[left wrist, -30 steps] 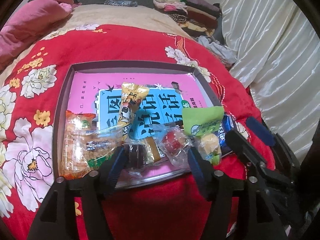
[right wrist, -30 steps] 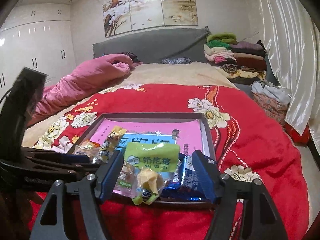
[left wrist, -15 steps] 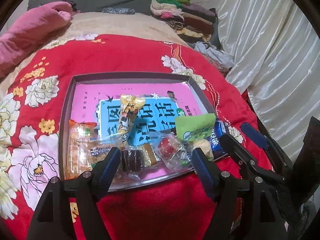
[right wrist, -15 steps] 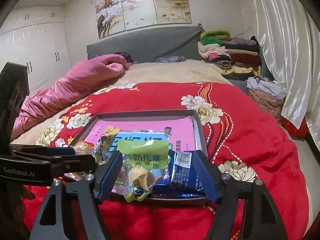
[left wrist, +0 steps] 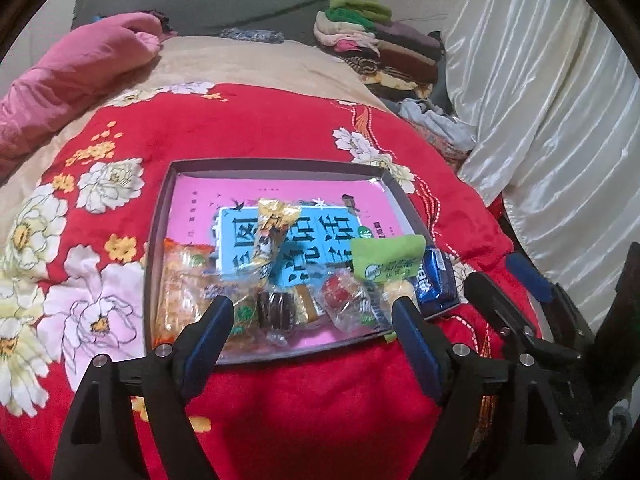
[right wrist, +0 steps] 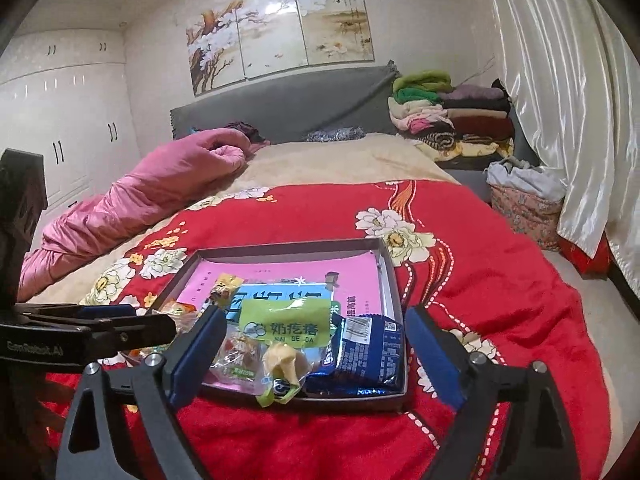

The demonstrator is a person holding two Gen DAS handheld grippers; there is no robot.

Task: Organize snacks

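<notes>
My right hand-held gripper (right wrist: 316, 360) and left hand-held gripper (left wrist: 312, 332) are both opening wide, empty, with the snacks (left wrist: 340, 296) straight ahead across the tray's (left wrist: 160, 216) near edge.

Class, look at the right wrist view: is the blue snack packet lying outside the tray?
No, the blue snack packet lies inside the tray, at its near right corner.

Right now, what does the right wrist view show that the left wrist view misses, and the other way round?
Only the right wrist view: the white wardrobe and the full wall painting. Only the left wrist view: the orange snack bag in full and the dark round cake. Both: the tray, green packet, blue packet, red quilt.
</notes>
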